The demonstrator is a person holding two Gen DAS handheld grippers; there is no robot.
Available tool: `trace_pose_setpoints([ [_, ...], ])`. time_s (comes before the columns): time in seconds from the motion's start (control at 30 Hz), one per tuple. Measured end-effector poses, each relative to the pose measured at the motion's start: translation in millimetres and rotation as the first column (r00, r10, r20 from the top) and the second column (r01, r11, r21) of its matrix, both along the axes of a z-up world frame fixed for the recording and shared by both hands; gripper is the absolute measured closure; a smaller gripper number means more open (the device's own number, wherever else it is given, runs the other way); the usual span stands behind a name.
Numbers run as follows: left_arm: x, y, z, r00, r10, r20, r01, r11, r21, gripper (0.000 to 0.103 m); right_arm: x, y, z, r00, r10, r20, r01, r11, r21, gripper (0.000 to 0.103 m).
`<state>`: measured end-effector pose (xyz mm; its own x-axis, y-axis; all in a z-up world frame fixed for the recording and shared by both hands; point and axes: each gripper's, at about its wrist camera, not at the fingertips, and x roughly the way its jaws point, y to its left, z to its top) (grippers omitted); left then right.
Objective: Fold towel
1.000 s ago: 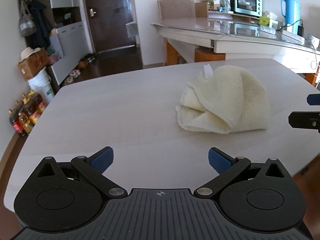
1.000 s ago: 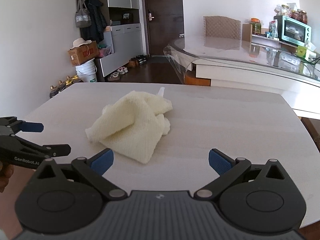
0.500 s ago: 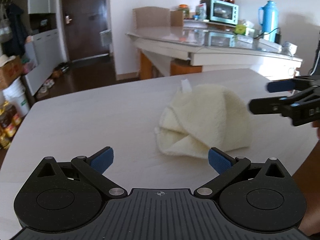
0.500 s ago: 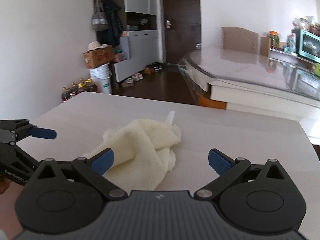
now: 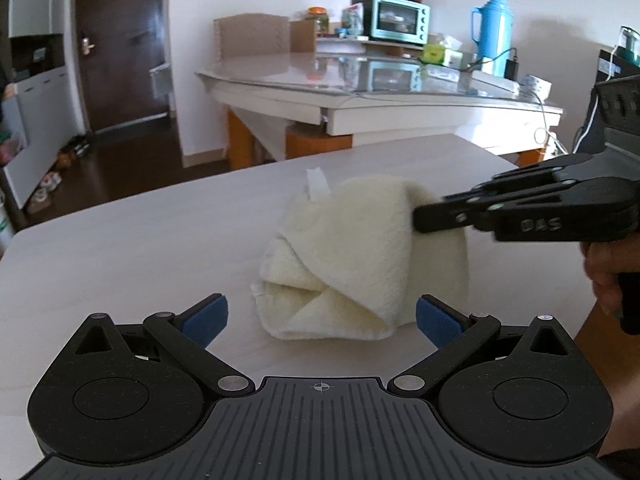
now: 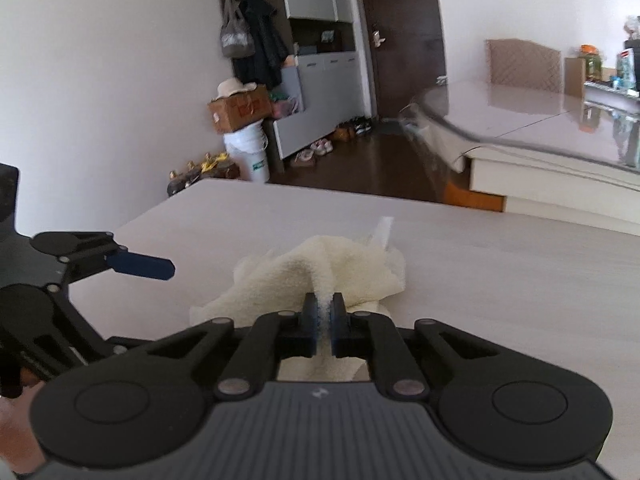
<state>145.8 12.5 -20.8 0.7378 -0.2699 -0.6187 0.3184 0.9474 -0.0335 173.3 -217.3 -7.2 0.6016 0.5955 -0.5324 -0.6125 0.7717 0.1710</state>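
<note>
A crumpled cream towel point(image 5: 360, 248) with a white tag point(image 5: 318, 184) lies on the pale wooden table point(image 5: 120, 248). My left gripper point(image 5: 322, 312) is open, and the towel's near edge sits low between its blue pads; contact is unclear. My right gripper point(image 5: 420, 220) comes in from the right, onto the towel's upper right side. In the right wrist view its jaws are closing, and the right gripper point(image 6: 324, 304) pinches a raised fold of the towel point(image 6: 280, 280) between its pads. The left gripper's upper finger point(image 6: 140, 266) shows at the left, apart from the towel.
A person's hand point(image 5: 604, 276) holds the right gripper's handle. Behind stands a glass-topped table point(image 5: 380, 92) with a toaster oven point(image 5: 400, 20) and a blue thermos point(image 5: 492, 28). A box and bucket point(image 6: 244, 136) sit on the floor beyond the table's far left edge.
My right gripper moved in onto the towel and went from wide open to shut on a fold. The left gripper swung right and drew closer to the towel's near edge.
</note>
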Motion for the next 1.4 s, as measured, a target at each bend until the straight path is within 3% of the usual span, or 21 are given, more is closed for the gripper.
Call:
trace_pose_setpoints([
  [0.27,27.6,-4.7,4.7,1.000,-0.024,0.016,0.024,1.000,0.010,0.000,-23.4,-60.6,-8.1,0.986,-0.166,-0.032,0.166,0.986,0.003,0.095],
  [0.4,47.1,-23.2,2.4,0.993,-0.115,0.011,0.115,0.992,0.045,0.001,-27.7,-74.8,-14.6,0.982,-0.182,-0.057,0.183,0.983,0.004,0.095],
  [0.47,56.7,-32.8,-0.4,0.986,-0.169,0.003,0.169,0.984,0.056,0.008,-27.9,-81.1,-15.3,0.981,-0.186,-0.060,0.187,0.982,0.014,0.095],
  [0.5,63.4,-39.0,-3.2,0.978,-0.208,-0.013,0.208,0.976,0.061,0.013,-28.3,-83.3,-15.7,0.980,-0.188,-0.063,0.190,0.982,0.018,0.095],
  [0.53,66.7,-42.0,-4.7,0.973,-0.230,-0.023,0.231,0.971,0.061,0.027,-28.0,-84.9,-16.6,0.980,-0.189,-0.064,0.191,0.981,0.020,0.094],
  [0.57,70.5,-46.7,-6.6,0.964,-0.264,-0.035,0.266,0.962,0.058,0.032,-28.6,-88.6,-18.3,0.979,-0.192,-0.069,0.194,0.981,0.022,0.094],
  [0.67,79.8,-61.9,-13.8,0.935,-0.348,-0.064,0.352,0.934,0.066,0.032,-30.1,-97.0,-22.4,0.974,-0.212,-0.082,0.215,0.976,0.027,0.092],
  [0.73,84.6,-68.9,-17.6,0.904,-0.420,-0.076,0.422,0.906,0.014,0.032,-31.1,-100.8,-24.7,0.971,-0.223,-0.091,0.226,0.974,0.024,0.092],
  [0.8,85.5,-72.5,-20.6,0.889,-0.451,-0.078,0.452,0.892,-0.009,0.035,-32.2,-103.8,-27.3,0.969,-0.228,-0.097,0.230,0.973,0.016,0.092],
  [0.83,85.9,-74.7,-21.8,0.881,-0.467,-0.077,0.467,0.884,-0.015,0.046,-33.8,-105.2,-28.0,0.969,-0.228,-0.097,0.230,0.973,0.011,0.091],
  [0.87,85.9,-77.3,-23.1,0.868,-0.491,-0.077,0.490,0.871,-0.031,0.067,-33.7,-105.8,-28.4,0.968,-0.231,-0.094,0.232,0.973,0.005,0.092],
  [0.93,83.6,-79.7,-23.5,0.855,-0.513,-0.072,0.510,0.858,-0.056,0.091,-33.5,-106.5,-29.3,0.968,-0.236,-0.090,0.237,0.972,-0.007,0.091],
  [1.1,68.9,-71.1,-16.1,0.891,-0.453,-0.026,0.452,0.891,-0.028,0.092,-38.4,-101.4,-19.4,0.965,-0.258,-0.051,0.258,0.966,-0.012,0.080],
  [1.2,54.9,-64.3,-11.4,0.912,-0.410,0.000,0.409,0.912,0.041,0.092,-43.9,-90.3,-0.1,0.971,-0.238,0.003,0.238,0.970,0.055,0.080],
  [1.33,35.2,-60.5,-8.4,0.917,-0.399,0.021,0.396,0.914,0.091,0.092,-44.7,-66.5,18.4,0.985,-0.165,0.056,0.157,0.980,0.126,0.050],
  [1.4,28.7,-61.4,-7.9,0.914,-0.404,0.027,0.400,0.912,0.094,0.092,-37.0,-48.4,17.9,0.991,-0.124,0.049,0.118,0.986,0.115,0.051],
])
